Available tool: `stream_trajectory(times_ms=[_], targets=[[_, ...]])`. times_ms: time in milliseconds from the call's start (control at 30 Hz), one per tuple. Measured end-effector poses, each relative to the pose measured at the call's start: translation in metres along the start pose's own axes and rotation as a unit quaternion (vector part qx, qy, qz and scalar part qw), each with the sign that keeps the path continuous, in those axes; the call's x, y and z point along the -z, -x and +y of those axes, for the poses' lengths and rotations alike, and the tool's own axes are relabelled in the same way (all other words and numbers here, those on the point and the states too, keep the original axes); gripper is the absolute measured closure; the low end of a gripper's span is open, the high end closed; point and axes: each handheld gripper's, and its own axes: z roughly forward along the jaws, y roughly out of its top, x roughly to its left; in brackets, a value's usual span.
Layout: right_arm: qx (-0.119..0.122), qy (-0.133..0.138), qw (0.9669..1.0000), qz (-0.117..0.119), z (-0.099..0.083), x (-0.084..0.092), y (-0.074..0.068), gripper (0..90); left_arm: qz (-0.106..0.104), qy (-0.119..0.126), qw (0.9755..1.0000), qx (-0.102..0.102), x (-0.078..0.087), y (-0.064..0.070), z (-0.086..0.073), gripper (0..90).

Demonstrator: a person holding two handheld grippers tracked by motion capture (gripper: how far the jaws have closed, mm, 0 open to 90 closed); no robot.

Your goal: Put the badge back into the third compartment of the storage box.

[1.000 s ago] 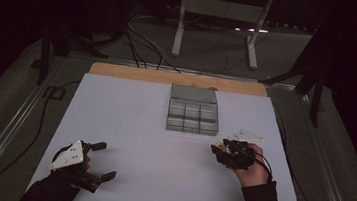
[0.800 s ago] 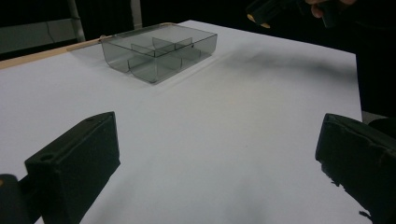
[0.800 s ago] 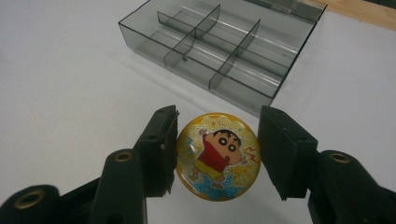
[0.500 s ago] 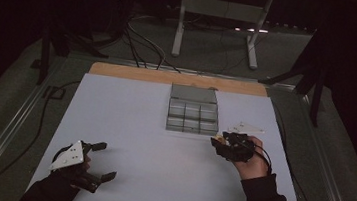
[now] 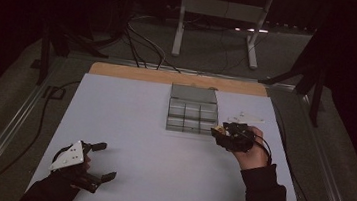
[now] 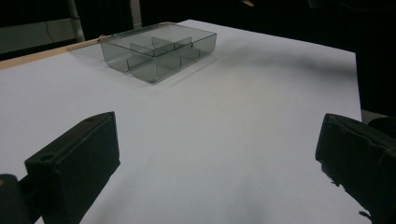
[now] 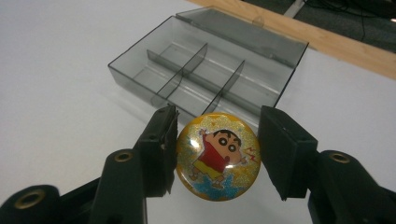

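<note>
One round badge with a cartoon child on it is the thing being moved, and the job looks about half done. From the high view, the right gripper is held up just beside the near right corner of the clear box, which sits in the middle of the white table. A little yellow bit shows at the tip of that gripper. The left gripper rests low at the near left of the table, well apart from the box, with its jaws wide apart and nothing in them. A few thin white bits lie on the table to the right of the box. From the left gripper view, the two black jaws stand far apart over bare table, and the box is far off with every part of it empty. From the right gripper view, the right gripper has its jaws squeezed on the sides of the badge, holding it up in front of the box. So picking up is done, I think. What is left is to carry the badge over one of the little rooms in the box and let go.
</note>
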Motion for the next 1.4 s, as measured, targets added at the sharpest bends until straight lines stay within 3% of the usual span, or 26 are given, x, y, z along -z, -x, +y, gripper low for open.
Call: stream_trajectory(times_ms=[800,1400], targets=[[-0.003,0.007,0.9998,-0.017,0.038,-0.006,0.023,47.7,0.001,0.0,1.0,0.002,0.001,0.0,0.0,0.2],[-0.007,-0.003,0.9997,-0.021,0.059,-0.033,0.032,47.7,0.0,0.0,1.0,0.003,0.001,0.0,0.0,0.1]])
